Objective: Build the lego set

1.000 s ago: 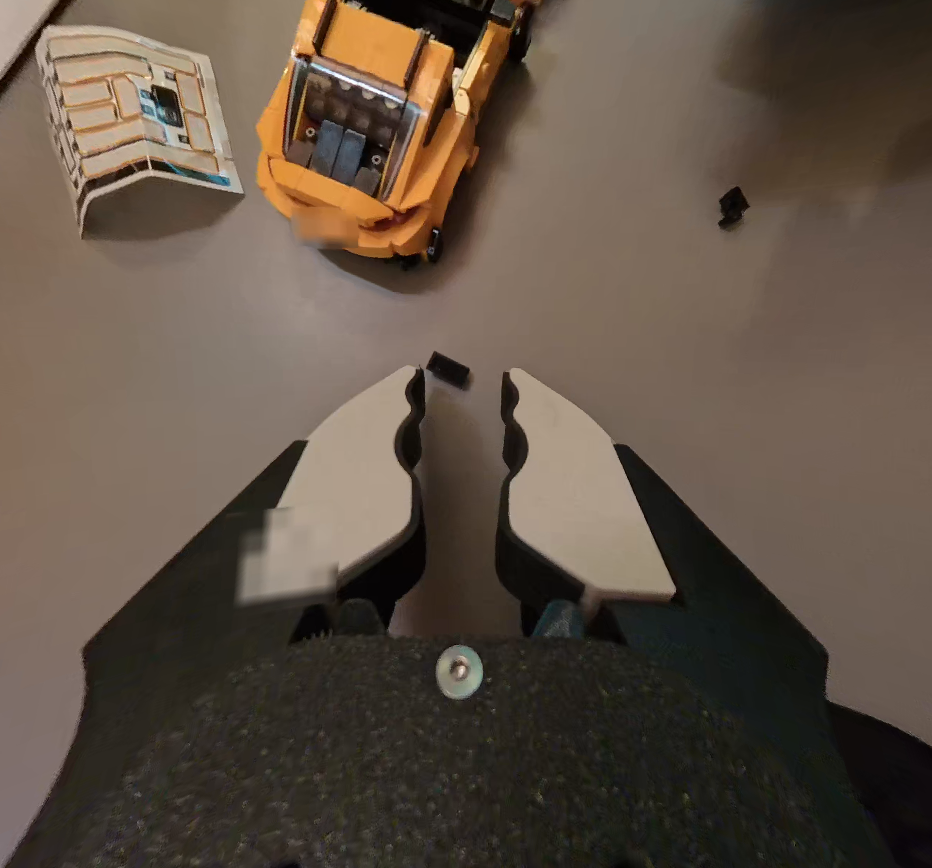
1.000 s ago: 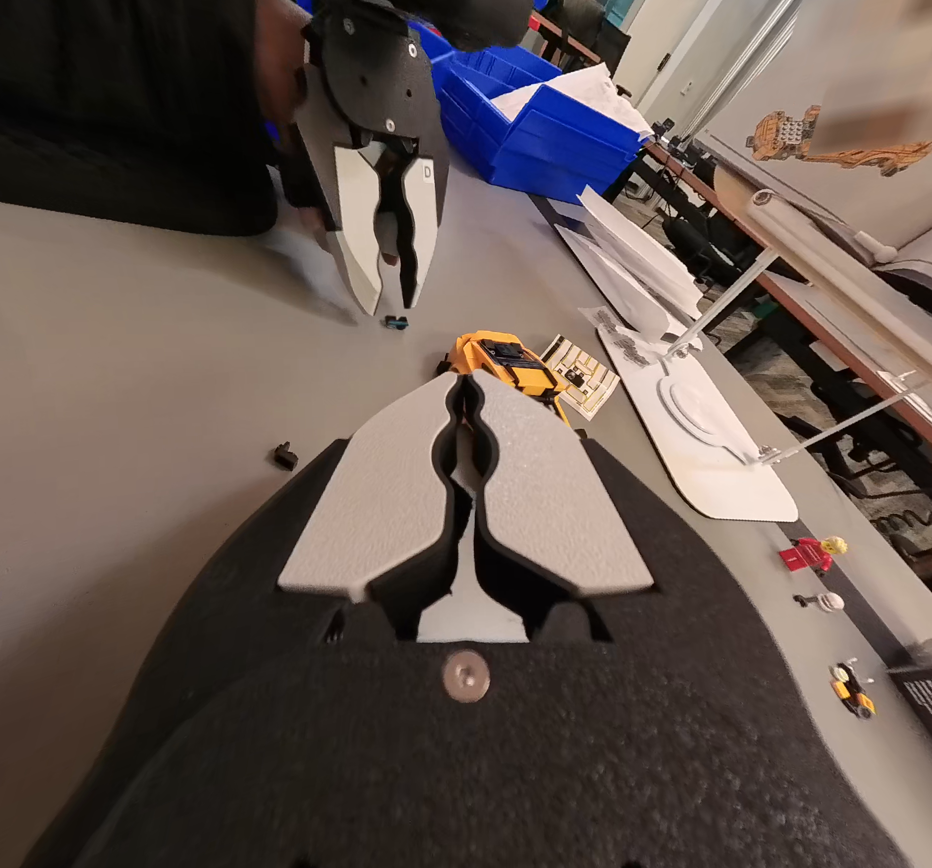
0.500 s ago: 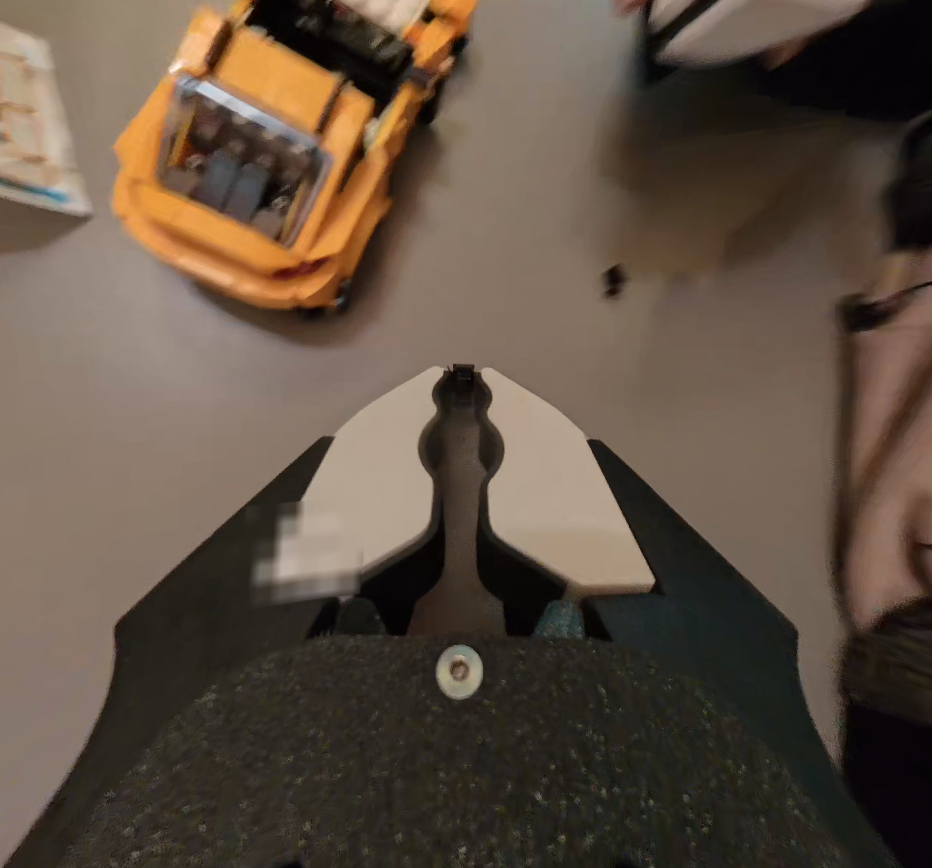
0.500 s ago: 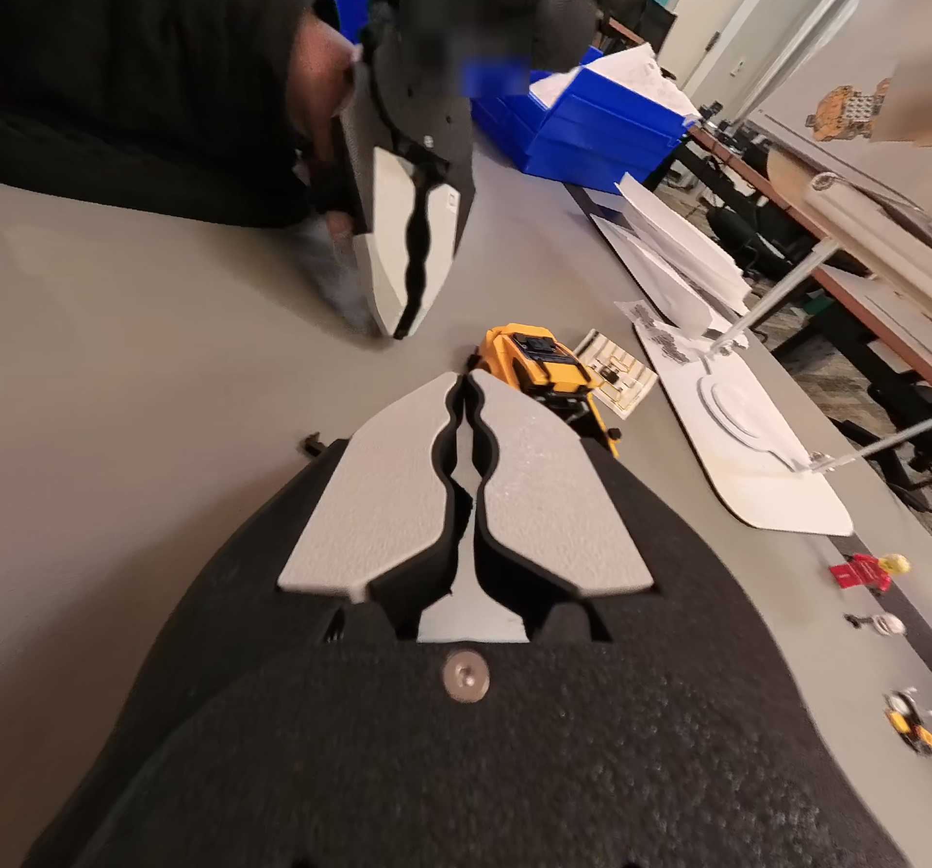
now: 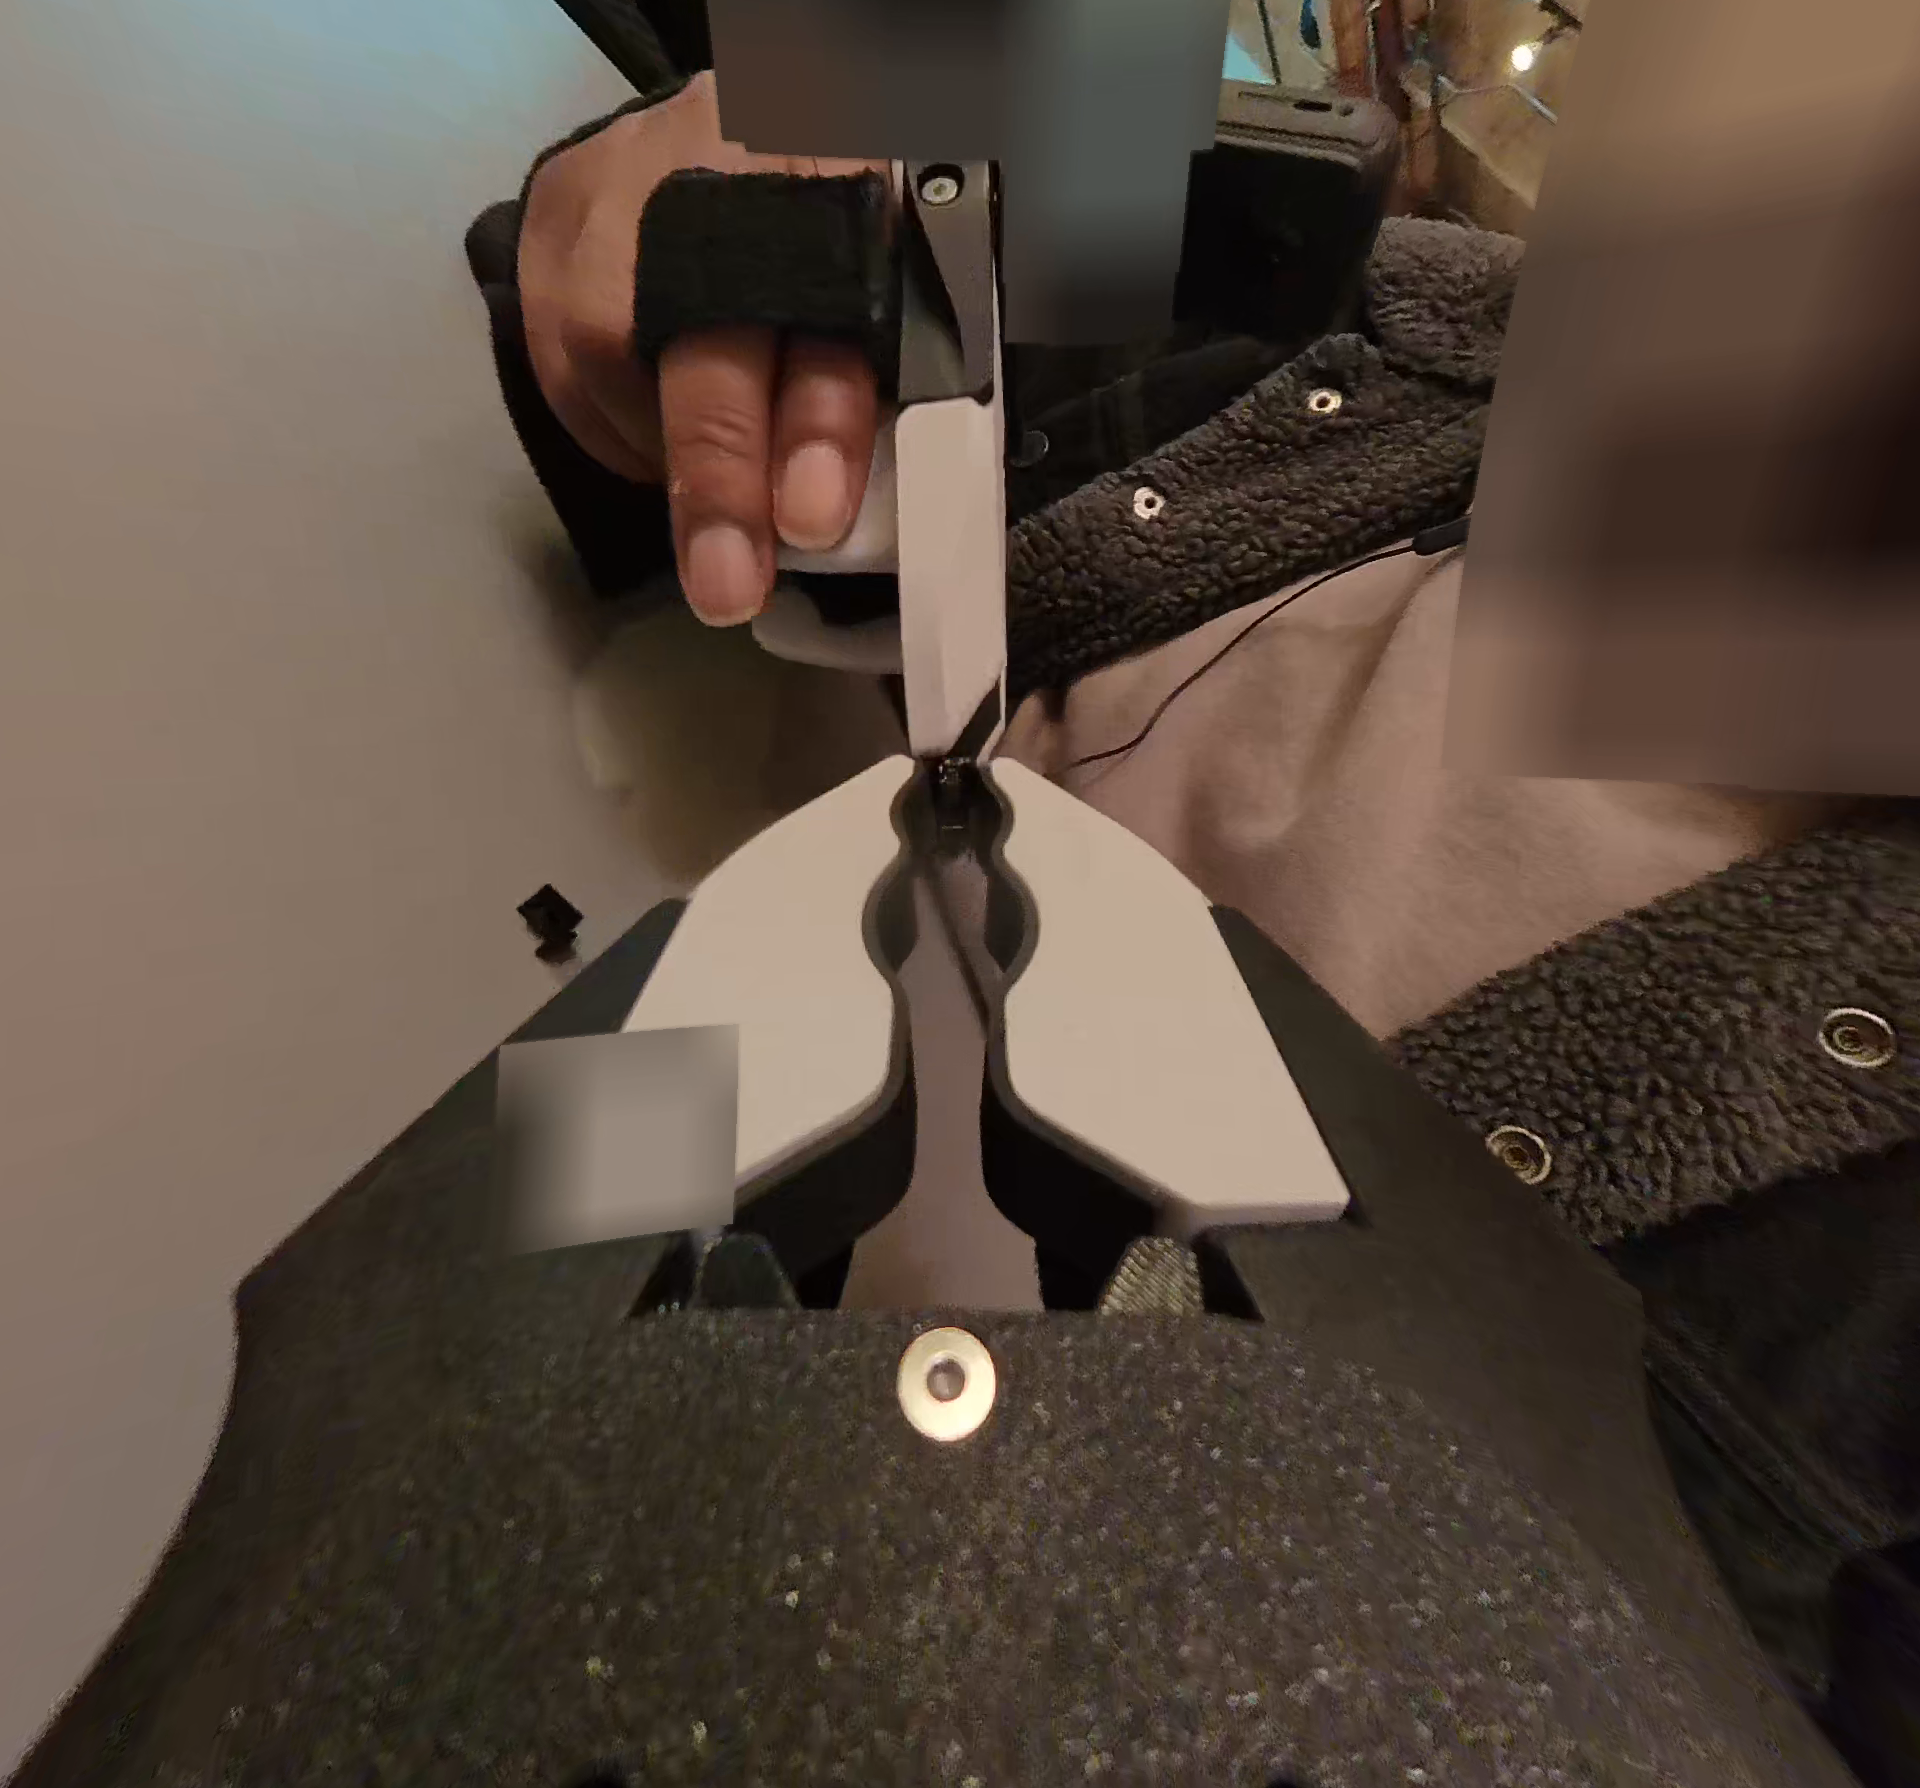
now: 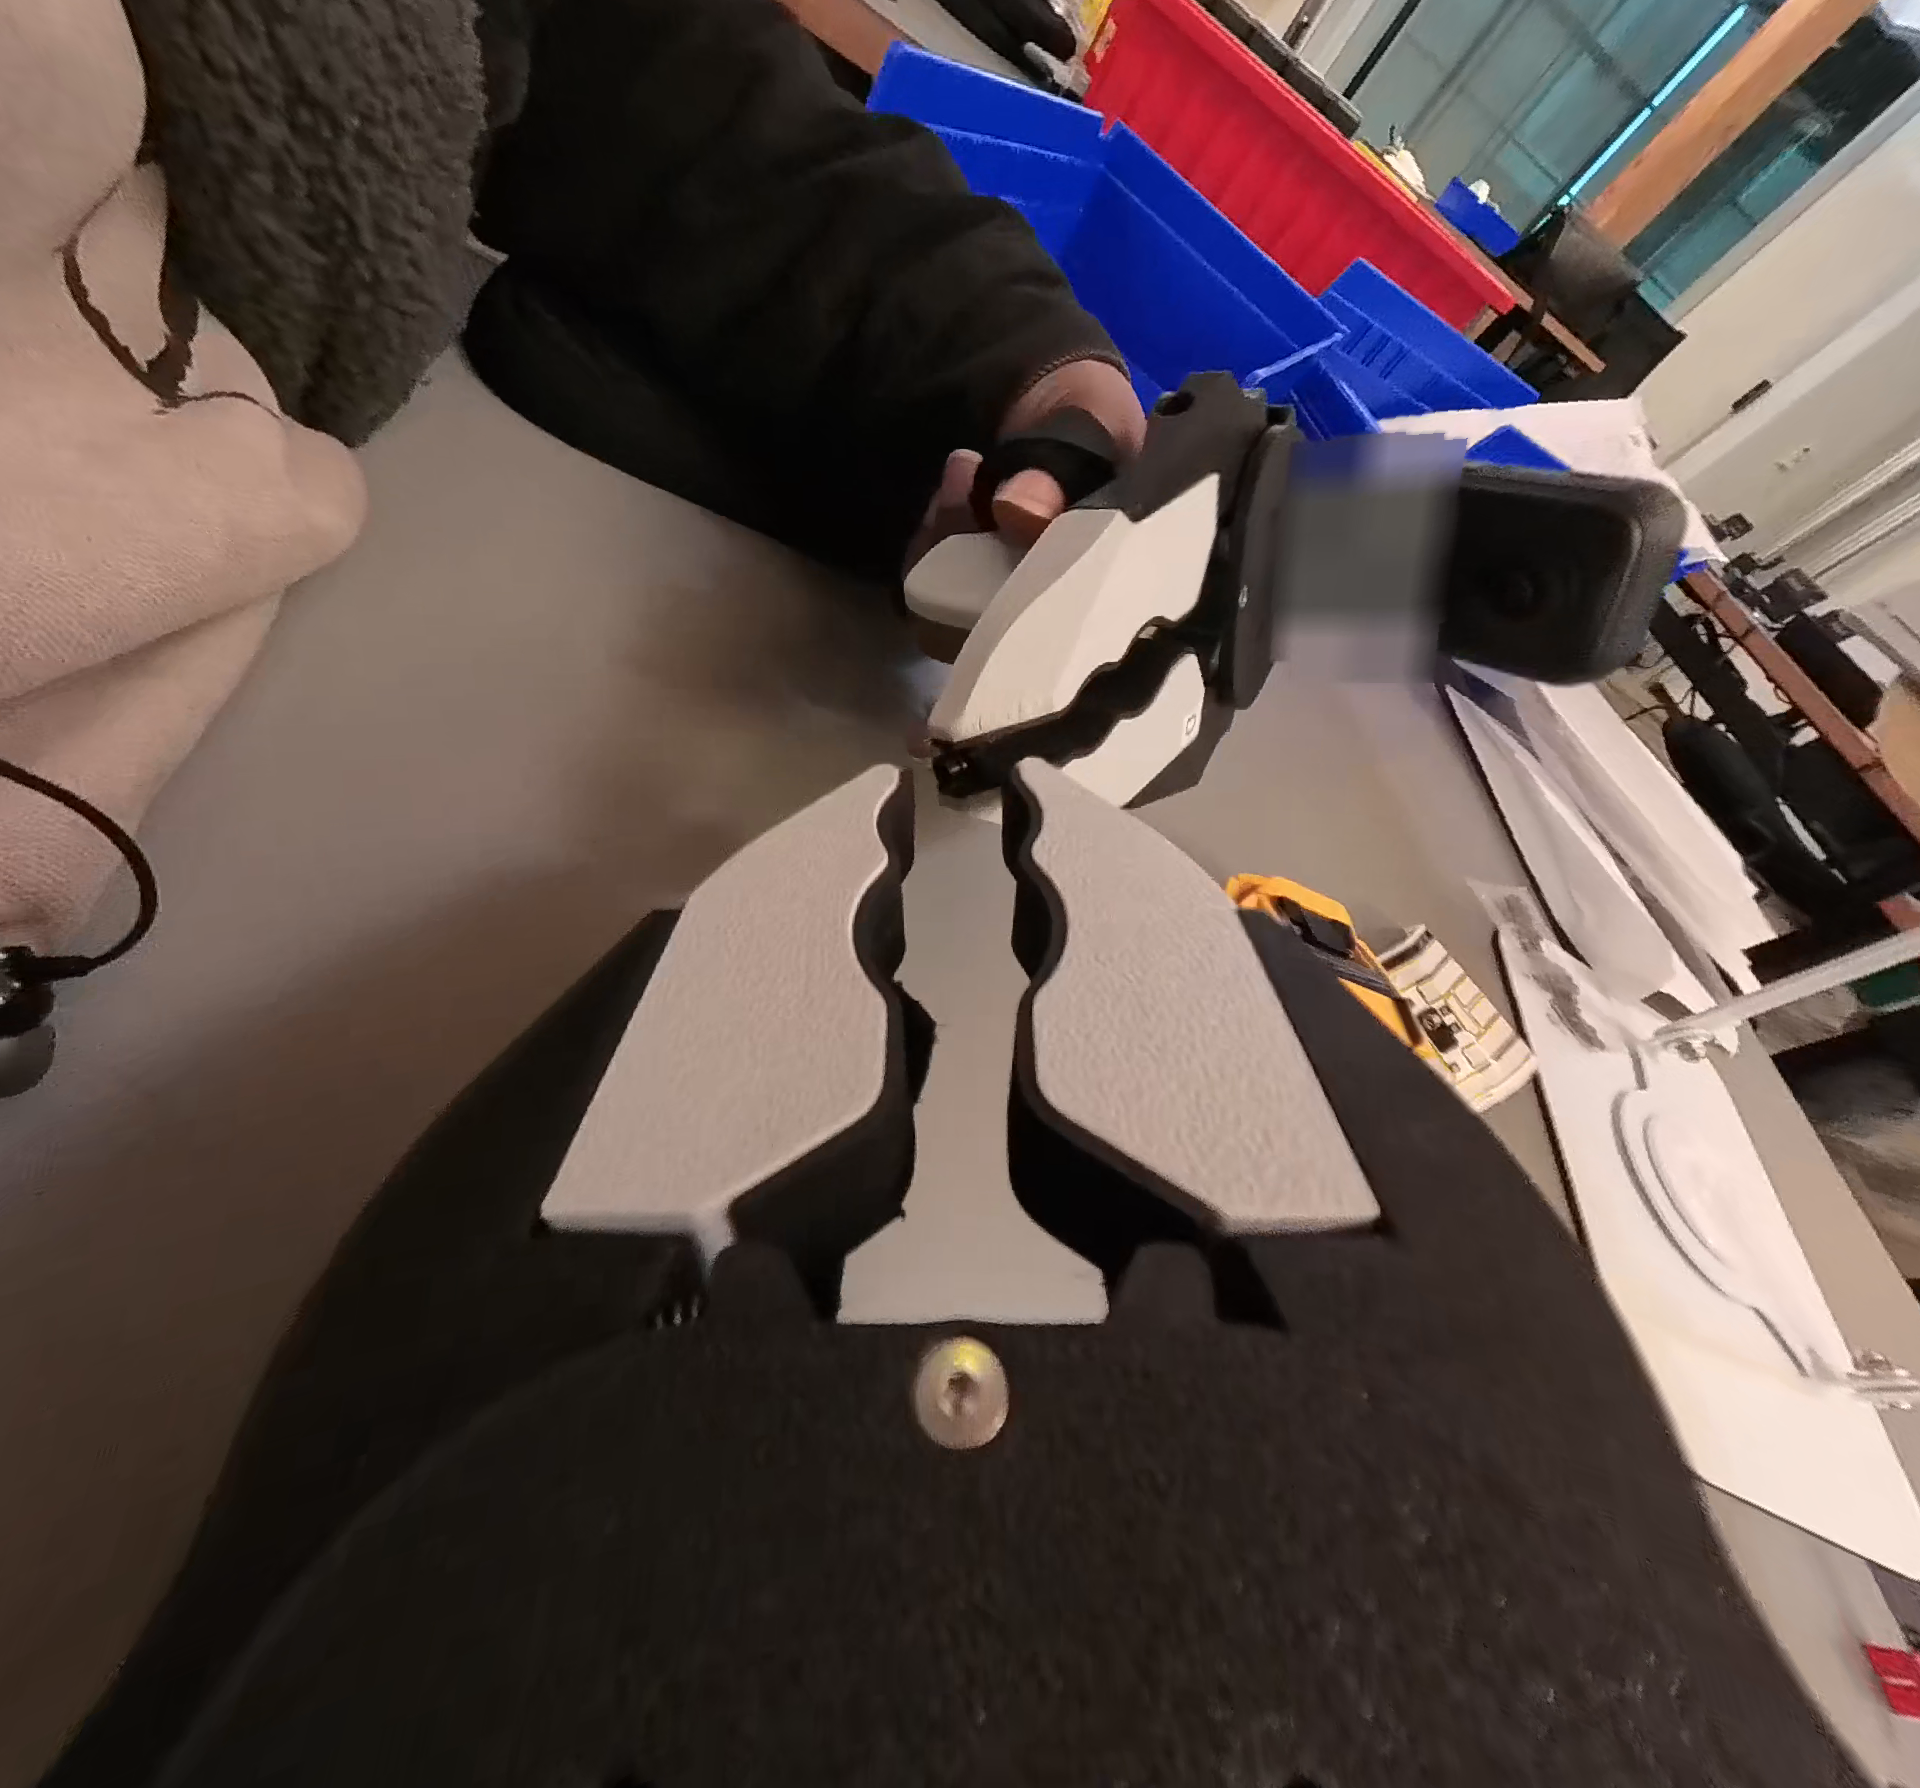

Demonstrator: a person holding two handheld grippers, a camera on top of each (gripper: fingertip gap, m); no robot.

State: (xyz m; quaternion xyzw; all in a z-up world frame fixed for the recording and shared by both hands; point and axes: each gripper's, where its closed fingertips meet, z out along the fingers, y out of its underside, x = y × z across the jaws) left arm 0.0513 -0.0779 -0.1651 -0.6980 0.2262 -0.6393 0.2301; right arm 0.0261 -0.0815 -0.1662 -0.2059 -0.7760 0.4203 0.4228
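Observation:
My left gripper (image 5: 951, 782) is shut on a small black Lego piece (image 5: 951, 803), pinched at its very tips and held above the grey table (image 5: 260, 595). My right gripper (image 6: 958, 788) is slightly open, tip to tip with the left one. The black piece (image 6: 951, 770) sits at the mouth of its parted fingers. In the left wrist view the right gripper (image 5: 951, 741) shows edge-on from above. The orange Lego car (image 6: 1309, 928) stands on the table, partly hidden behind my right finger.
A second small black piece (image 5: 548, 912) lies on the table left of my left gripper. A sticker sheet (image 6: 1455, 1021) and a white board (image 6: 1714, 1219) lie right of the car. Blue bins (image 6: 1195, 263) and a red bin (image 6: 1278, 138) stand behind. The person's torso is close. Left and right tips are no more than a few centimetres apart.
My left gripper shut on the black piece, lifted it off the table and swung toward the right gripper. My right gripper opened a little and came tip to tip with it.

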